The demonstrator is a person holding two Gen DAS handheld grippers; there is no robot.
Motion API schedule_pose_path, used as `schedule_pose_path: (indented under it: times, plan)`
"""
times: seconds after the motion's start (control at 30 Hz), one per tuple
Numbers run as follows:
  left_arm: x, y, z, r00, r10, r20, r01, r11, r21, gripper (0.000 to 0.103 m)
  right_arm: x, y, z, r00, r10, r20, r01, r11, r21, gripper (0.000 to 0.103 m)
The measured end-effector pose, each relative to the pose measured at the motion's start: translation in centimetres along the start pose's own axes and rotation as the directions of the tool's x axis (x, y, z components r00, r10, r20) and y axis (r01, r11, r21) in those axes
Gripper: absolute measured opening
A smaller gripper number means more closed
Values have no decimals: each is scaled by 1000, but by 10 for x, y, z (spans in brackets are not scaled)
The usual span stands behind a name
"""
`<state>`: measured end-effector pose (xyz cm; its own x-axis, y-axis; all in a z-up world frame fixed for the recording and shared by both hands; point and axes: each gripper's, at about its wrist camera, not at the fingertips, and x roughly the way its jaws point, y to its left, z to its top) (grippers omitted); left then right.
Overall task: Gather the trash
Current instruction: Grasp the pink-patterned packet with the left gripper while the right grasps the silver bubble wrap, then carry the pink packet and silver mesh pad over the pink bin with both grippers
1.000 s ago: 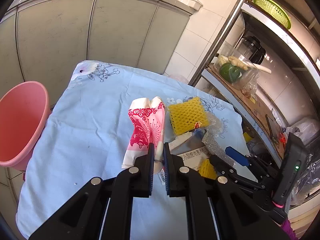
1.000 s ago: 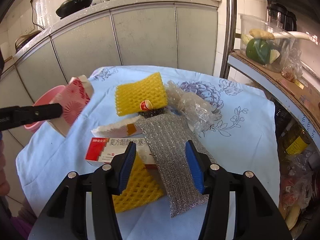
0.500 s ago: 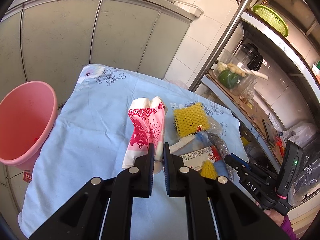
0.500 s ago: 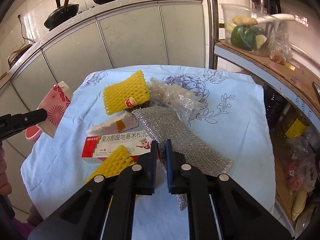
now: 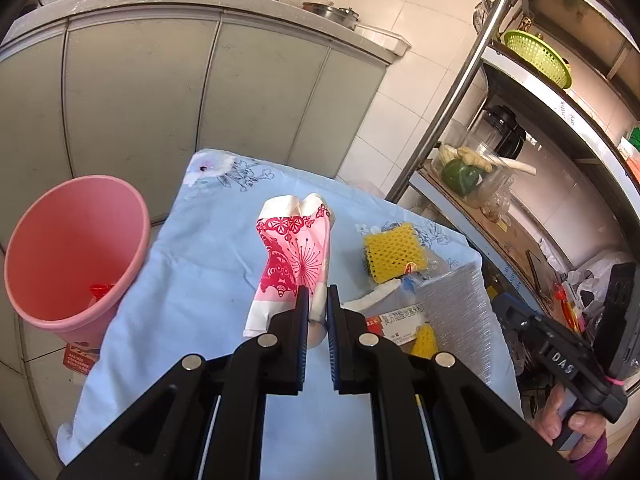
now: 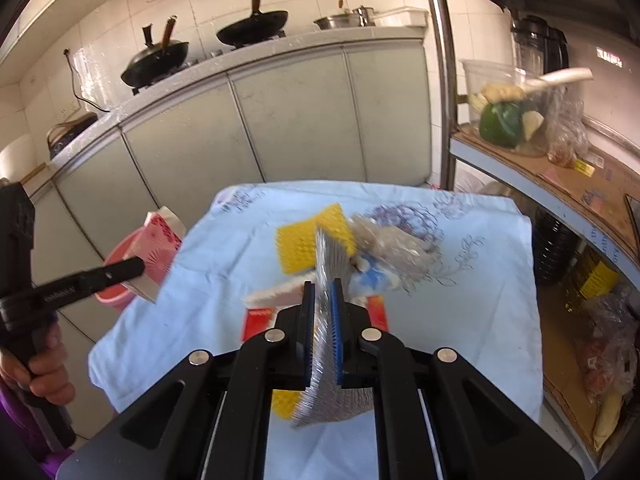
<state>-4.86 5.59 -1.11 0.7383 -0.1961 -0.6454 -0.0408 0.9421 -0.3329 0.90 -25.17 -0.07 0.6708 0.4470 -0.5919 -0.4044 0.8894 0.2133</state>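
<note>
My left gripper [image 5: 317,297] is shut on a pink-and-white patterned paper packet [image 5: 294,254], held above the blue cloth; the same packet [image 6: 160,254] shows at the left of the right wrist view. My right gripper [image 6: 323,292] is shut on a silver mesh sheet [image 6: 326,256], lifted off the table and standing on edge; that sheet [image 5: 456,312] appears at the right in the left wrist view. A pink bin [image 5: 76,252] stands left of the table with a red scrap inside. A yellow foam net [image 5: 392,254], a red-and-white box [image 5: 394,320] and crumpled clear plastic [image 6: 396,248] lie on the cloth.
The table wears a light blue flowered cloth [image 5: 192,280]. Grey cabinets [image 5: 160,92] stand behind, with pans on the counter. A metal shelf rack [image 5: 500,208] with a jar of vegetables lines the right side. A person's hand [image 6: 44,364] holds the left gripper's handle.
The right gripper's jaws closed on the silver mesh sheet and lifted it off the table. The left gripper carried the patterned packet up and toward the pink bin side.
</note>
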Motion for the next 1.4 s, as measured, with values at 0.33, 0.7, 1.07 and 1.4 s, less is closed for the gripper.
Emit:
schedule_pose_path:
  times: [0.33, 0.7, 1.07, 1.4]
  plan:
    - [-19, 29, -2, 998, 39, 40, -37, 998, -42, 8, 11, 54, 26, 995, 101, 26, -98, 992, -83, 8]
    - [-20, 54, -9, 999, 44, 32, -42, 996, -83, 8, 35, 29, -9, 988, -4, -156, -8, 997, -79, 26]
    - [-11, 54, -16, 999, 39, 4, -39, 996, -83, 8, 56, 48, -59, 968, -141, -208, 92, 969, -229, 56]
    - [-8, 53, -17, 999, 40, -7, -41, 996, -77, 8, 49, 12, -61, 977, -100, -190, 82, 992, -99, 10]
